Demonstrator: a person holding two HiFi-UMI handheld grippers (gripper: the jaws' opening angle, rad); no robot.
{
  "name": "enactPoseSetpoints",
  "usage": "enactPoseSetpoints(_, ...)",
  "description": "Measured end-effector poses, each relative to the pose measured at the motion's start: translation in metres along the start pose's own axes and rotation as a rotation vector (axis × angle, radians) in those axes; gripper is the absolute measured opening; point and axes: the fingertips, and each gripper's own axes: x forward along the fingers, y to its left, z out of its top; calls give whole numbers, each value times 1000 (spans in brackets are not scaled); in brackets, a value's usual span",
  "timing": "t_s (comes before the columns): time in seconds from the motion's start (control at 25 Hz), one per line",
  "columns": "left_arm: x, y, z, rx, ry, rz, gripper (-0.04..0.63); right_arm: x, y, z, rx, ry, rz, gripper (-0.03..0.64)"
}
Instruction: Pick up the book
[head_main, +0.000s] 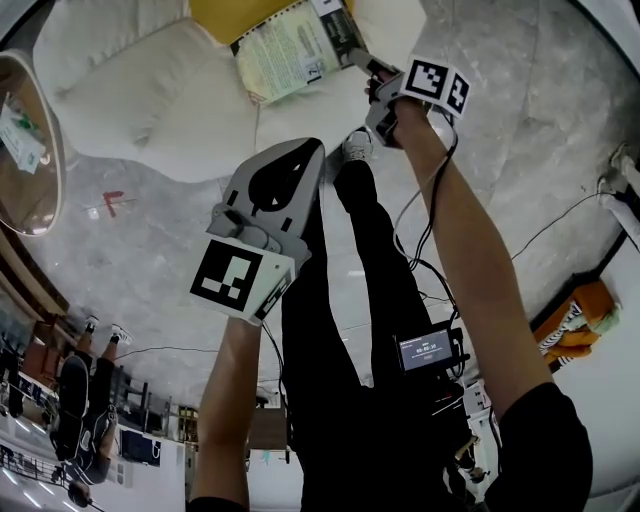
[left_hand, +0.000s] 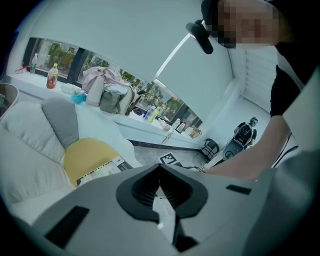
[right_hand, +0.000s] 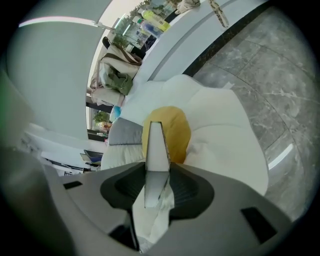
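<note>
Right gripper (head_main: 368, 66) is clamped on the book's (head_main: 295, 50) near right corner; its thin edge stands between my jaws. From the tips the book runs away leftward, long axis slanting over the yellow cushion (head_main: 228, 14) by the far edge of the white sofa (head_main: 130, 90); whether it's clear of the cushion I cannot tell. My left gripper (head_main: 305, 160), jaws together and empty, hangs well short, so I judge the lift is the right hand's.

The head view looks steeply down from above the person, with the cushion (head_main: 230, 14) far off at its top edge. The left gripper view looks across the room, cushion (left_hand: 87, 150) at lower left. The right gripper view faces the cushion (right_hand: 177, 125) from nearest. All three share it and the book (head_main: 290, 50).
</note>
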Motion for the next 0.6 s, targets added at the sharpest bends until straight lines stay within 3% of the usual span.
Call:
enactPoseSetpoints(0.44, -38, -18, 12, 12, -14, 16, 14, -41, 56, 3, 78, -62, 90, 167)
enactPoseSetpoints(0.6, -54, -44, 25, 15, -24, 25, 14, -80, 87, 19, 76, -86, 129, 167)
